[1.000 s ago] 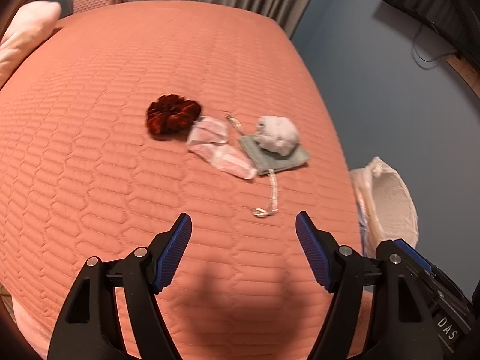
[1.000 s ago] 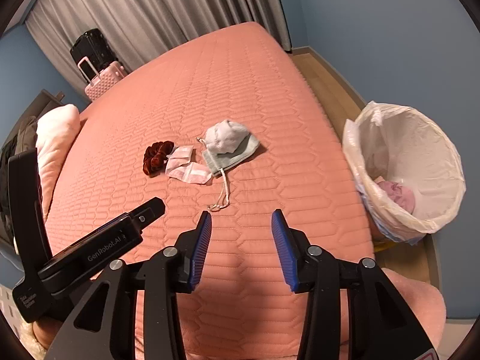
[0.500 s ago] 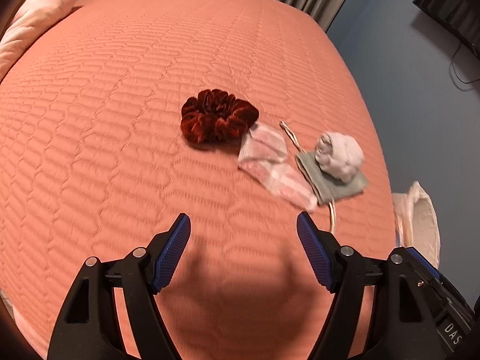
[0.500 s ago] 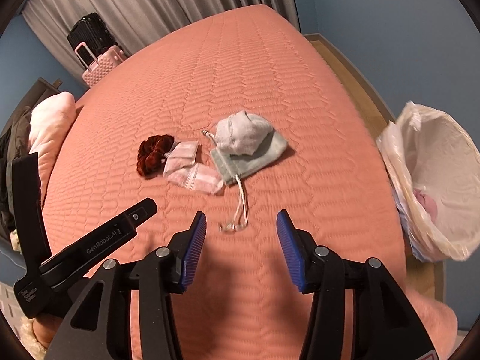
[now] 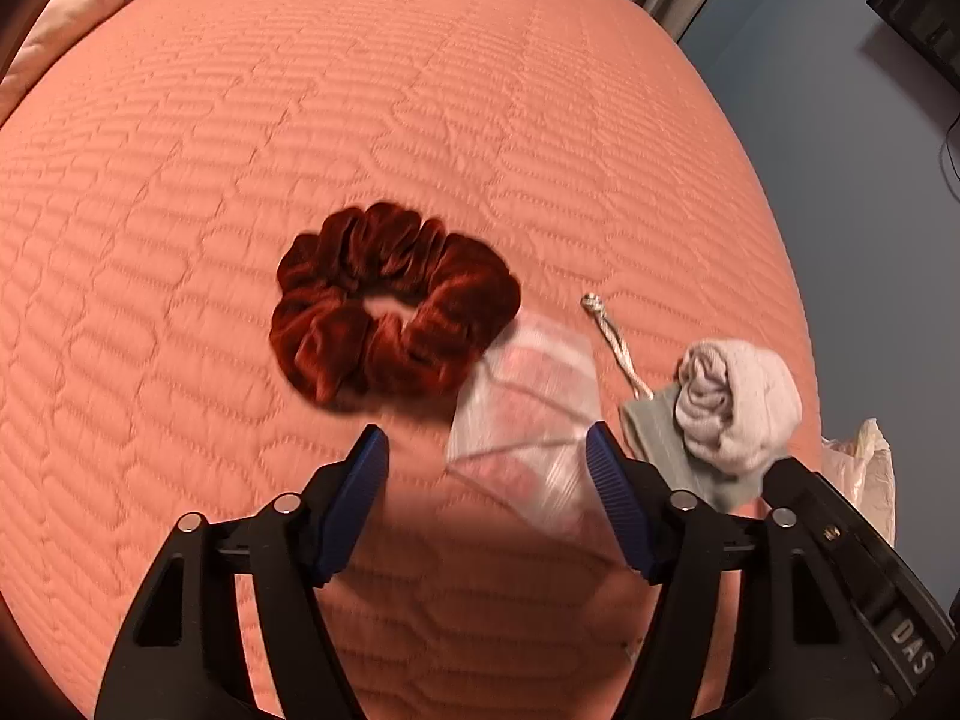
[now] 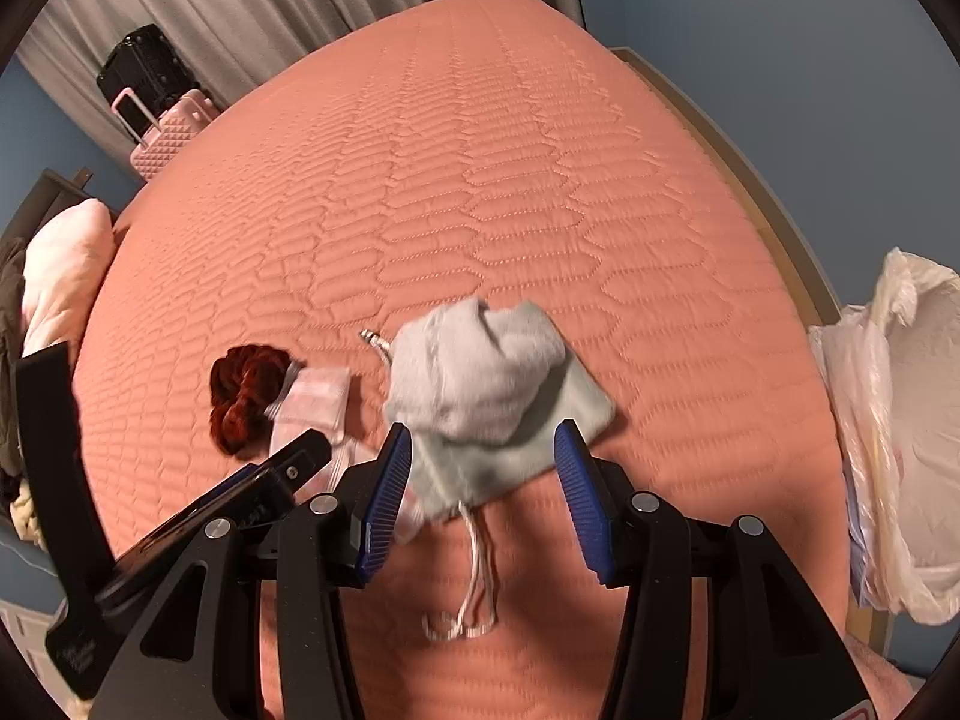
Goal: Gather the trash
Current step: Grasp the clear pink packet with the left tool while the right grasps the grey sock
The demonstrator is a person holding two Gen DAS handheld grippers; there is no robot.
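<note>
On the quilted salmon bed point(image 5: 300, 120) the litter sits in a short row, and the dark red velvet scrunchie point(image 5: 390, 300) serves as the marker for all of it. Touching the scrunchie's right edge lies a clear plastic bag point(image 5: 528, 414); beyond that, further from the scrunchie, a grey drawstring pouch point(image 6: 522, 450) carries a crumpled pale tissue point(image 6: 474, 366) on top, its cord point(image 6: 474, 588) trailing toward the camera.

The left gripper point(image 5: 486, 450) hangs just short of the scrunchie, its jaws apart and having just been narrowing; the near end of the plastic bag lies between the blue pads, close against the right one, though blur hides whether that pad touches it — nothing is clamped. The right gripper point(image 6: 480, 450) is released too, its jaws spread to either side of the pouch's near edge, pressing on neither side.

Far from the scrunchie, past the bed's edge, stands a white-lined trash bin point(image 6: 900, 420). Letters "DAS" show on the right gripper's body in the left wrist view; the print on the other gripper's body is too blurred to read.
</note>
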